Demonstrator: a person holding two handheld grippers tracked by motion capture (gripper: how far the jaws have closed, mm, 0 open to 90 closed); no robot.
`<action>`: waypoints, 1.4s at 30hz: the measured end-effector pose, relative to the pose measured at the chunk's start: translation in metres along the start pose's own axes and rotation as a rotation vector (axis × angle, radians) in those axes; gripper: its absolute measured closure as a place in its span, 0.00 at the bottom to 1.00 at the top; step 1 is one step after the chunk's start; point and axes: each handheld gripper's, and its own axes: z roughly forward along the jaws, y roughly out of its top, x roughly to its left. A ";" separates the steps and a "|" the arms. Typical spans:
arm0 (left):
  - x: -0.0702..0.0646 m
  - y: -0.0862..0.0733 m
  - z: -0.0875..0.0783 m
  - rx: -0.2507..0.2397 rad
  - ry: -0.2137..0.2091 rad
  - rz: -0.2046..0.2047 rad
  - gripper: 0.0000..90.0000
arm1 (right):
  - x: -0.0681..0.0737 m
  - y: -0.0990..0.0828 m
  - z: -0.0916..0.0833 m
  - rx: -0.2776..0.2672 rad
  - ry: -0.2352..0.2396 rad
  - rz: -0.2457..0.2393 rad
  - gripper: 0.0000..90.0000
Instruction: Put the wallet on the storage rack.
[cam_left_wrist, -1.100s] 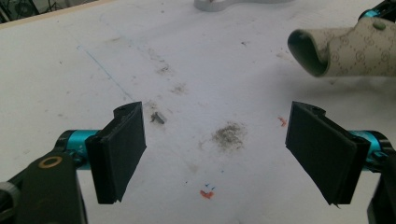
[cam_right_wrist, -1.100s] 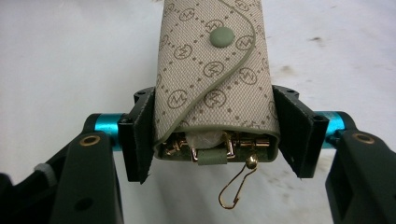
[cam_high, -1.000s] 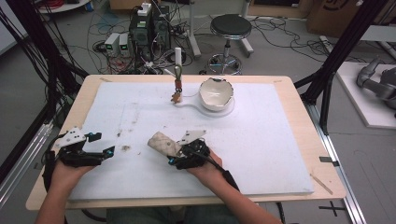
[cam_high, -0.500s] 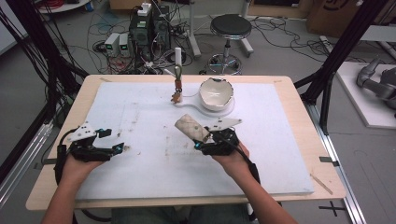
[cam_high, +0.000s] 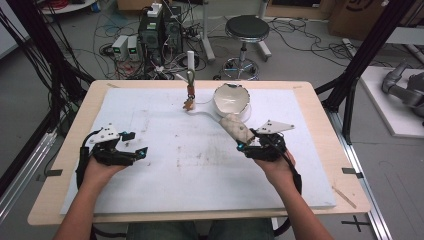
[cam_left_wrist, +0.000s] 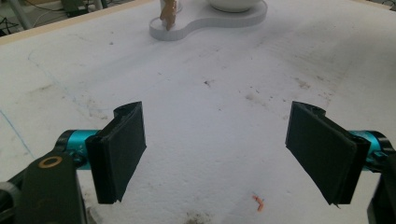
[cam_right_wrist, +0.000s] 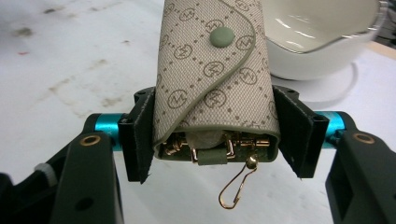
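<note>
A beige monogrammed key pouch (cam_right_wrist: 210, 65) with a green snap button is clamped between the jaws of my right gripper (cam_right_wrist: 215, 135). Gold hooks hang out of its open lower end. In the high view the right gripper (cam_high: 245, 139) holds the pouch (cam_high: 236, 128) just in front of a white bowl (cam_high: 231, 98), above the white mat. The bowl (cam_right_wrist: 317, 32) looms close behind the pouch. My left gripper (cam_high: 138, 143) is at the left of the mat; its jaws stand wide apart with nothing between them (cam_left_wrist: 217, 151).
The bowl sits on a flat white base (cam_high: 205, 113) that also carries a small brown item (cam_high: 189, 103) on its left lobe (cam_left_wrist: 168, 14). The white mat (cam_high: 190, 165) covers a wooden table (cam_high: 345, 175). A tiny orange scrap (cam_left_wrist: 258, 202) lies near the left gripper.
My right hand has carried the pouch to the right and farther away, up close to the bowl. The left hand has drifted right a little, jaws still apart.
</note>
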 end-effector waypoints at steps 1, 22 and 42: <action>0.000 0.000 0.001 -0.001 -0.002 0.003 0.22 | -0.003 0.000 -0.001 0.002 -0.008 0.003 0.41; 0.000 -0.001 -0.004 0.008 0.022 0.004 0.22 | -0.041 0.042 0.027 0.092 -0.099 -0.026 0.41; 0.004 -0.003 -0.009 0.003 0.030 -0.001 0.22 | -0.048 0.094 0.087 0.246 -0.177 -0.095 0.41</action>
